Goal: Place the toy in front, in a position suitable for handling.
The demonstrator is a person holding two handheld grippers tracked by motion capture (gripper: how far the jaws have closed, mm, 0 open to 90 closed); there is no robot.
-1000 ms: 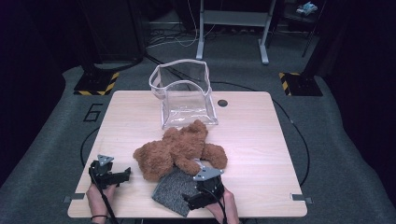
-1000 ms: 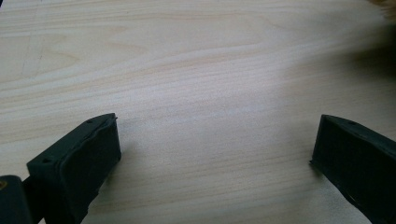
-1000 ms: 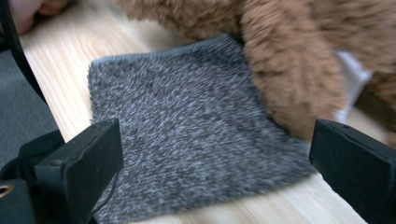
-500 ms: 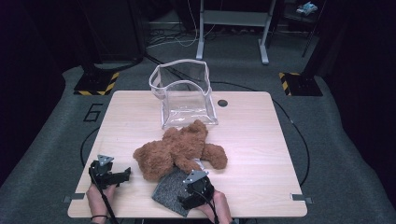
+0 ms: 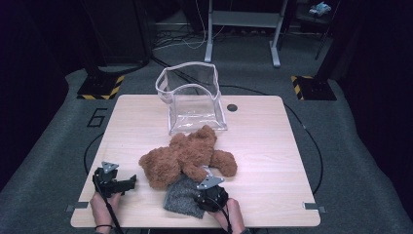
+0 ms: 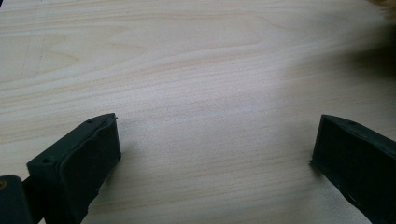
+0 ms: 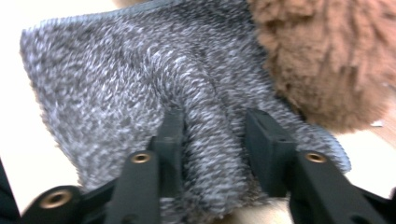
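A brown teddy bear (image 5: 187,156) lies on its side in the middle of the wooden table (image 5: 272,141). A grey knitted cloth (image 5: 180,199) lies flat at the table's front, its far edge tucked under the bear (image 7: 327,60). My right gripper (image 5: 207,192) rests on that cloth (image 7: 116,79), and in the right gripper view its jaws (image 7: 215,126) pinch a raised fold of it. At the front left my left gripper (image 5: 127,183) stands open, and in the left gripper view (image 6: 215,135) bare wood shows between its jaws.
A clear plastic bag (image 5: 195,100) with a white rim stands open at the table's far edge, just behind the bear. A small dark round hole (image 5: 232,107) sits to its right. Bare wood stretches across the table's right half.
My right gripper has slid a little toward the near edge and settled on the grey cloth. The left gripper and the bear have stayed put.
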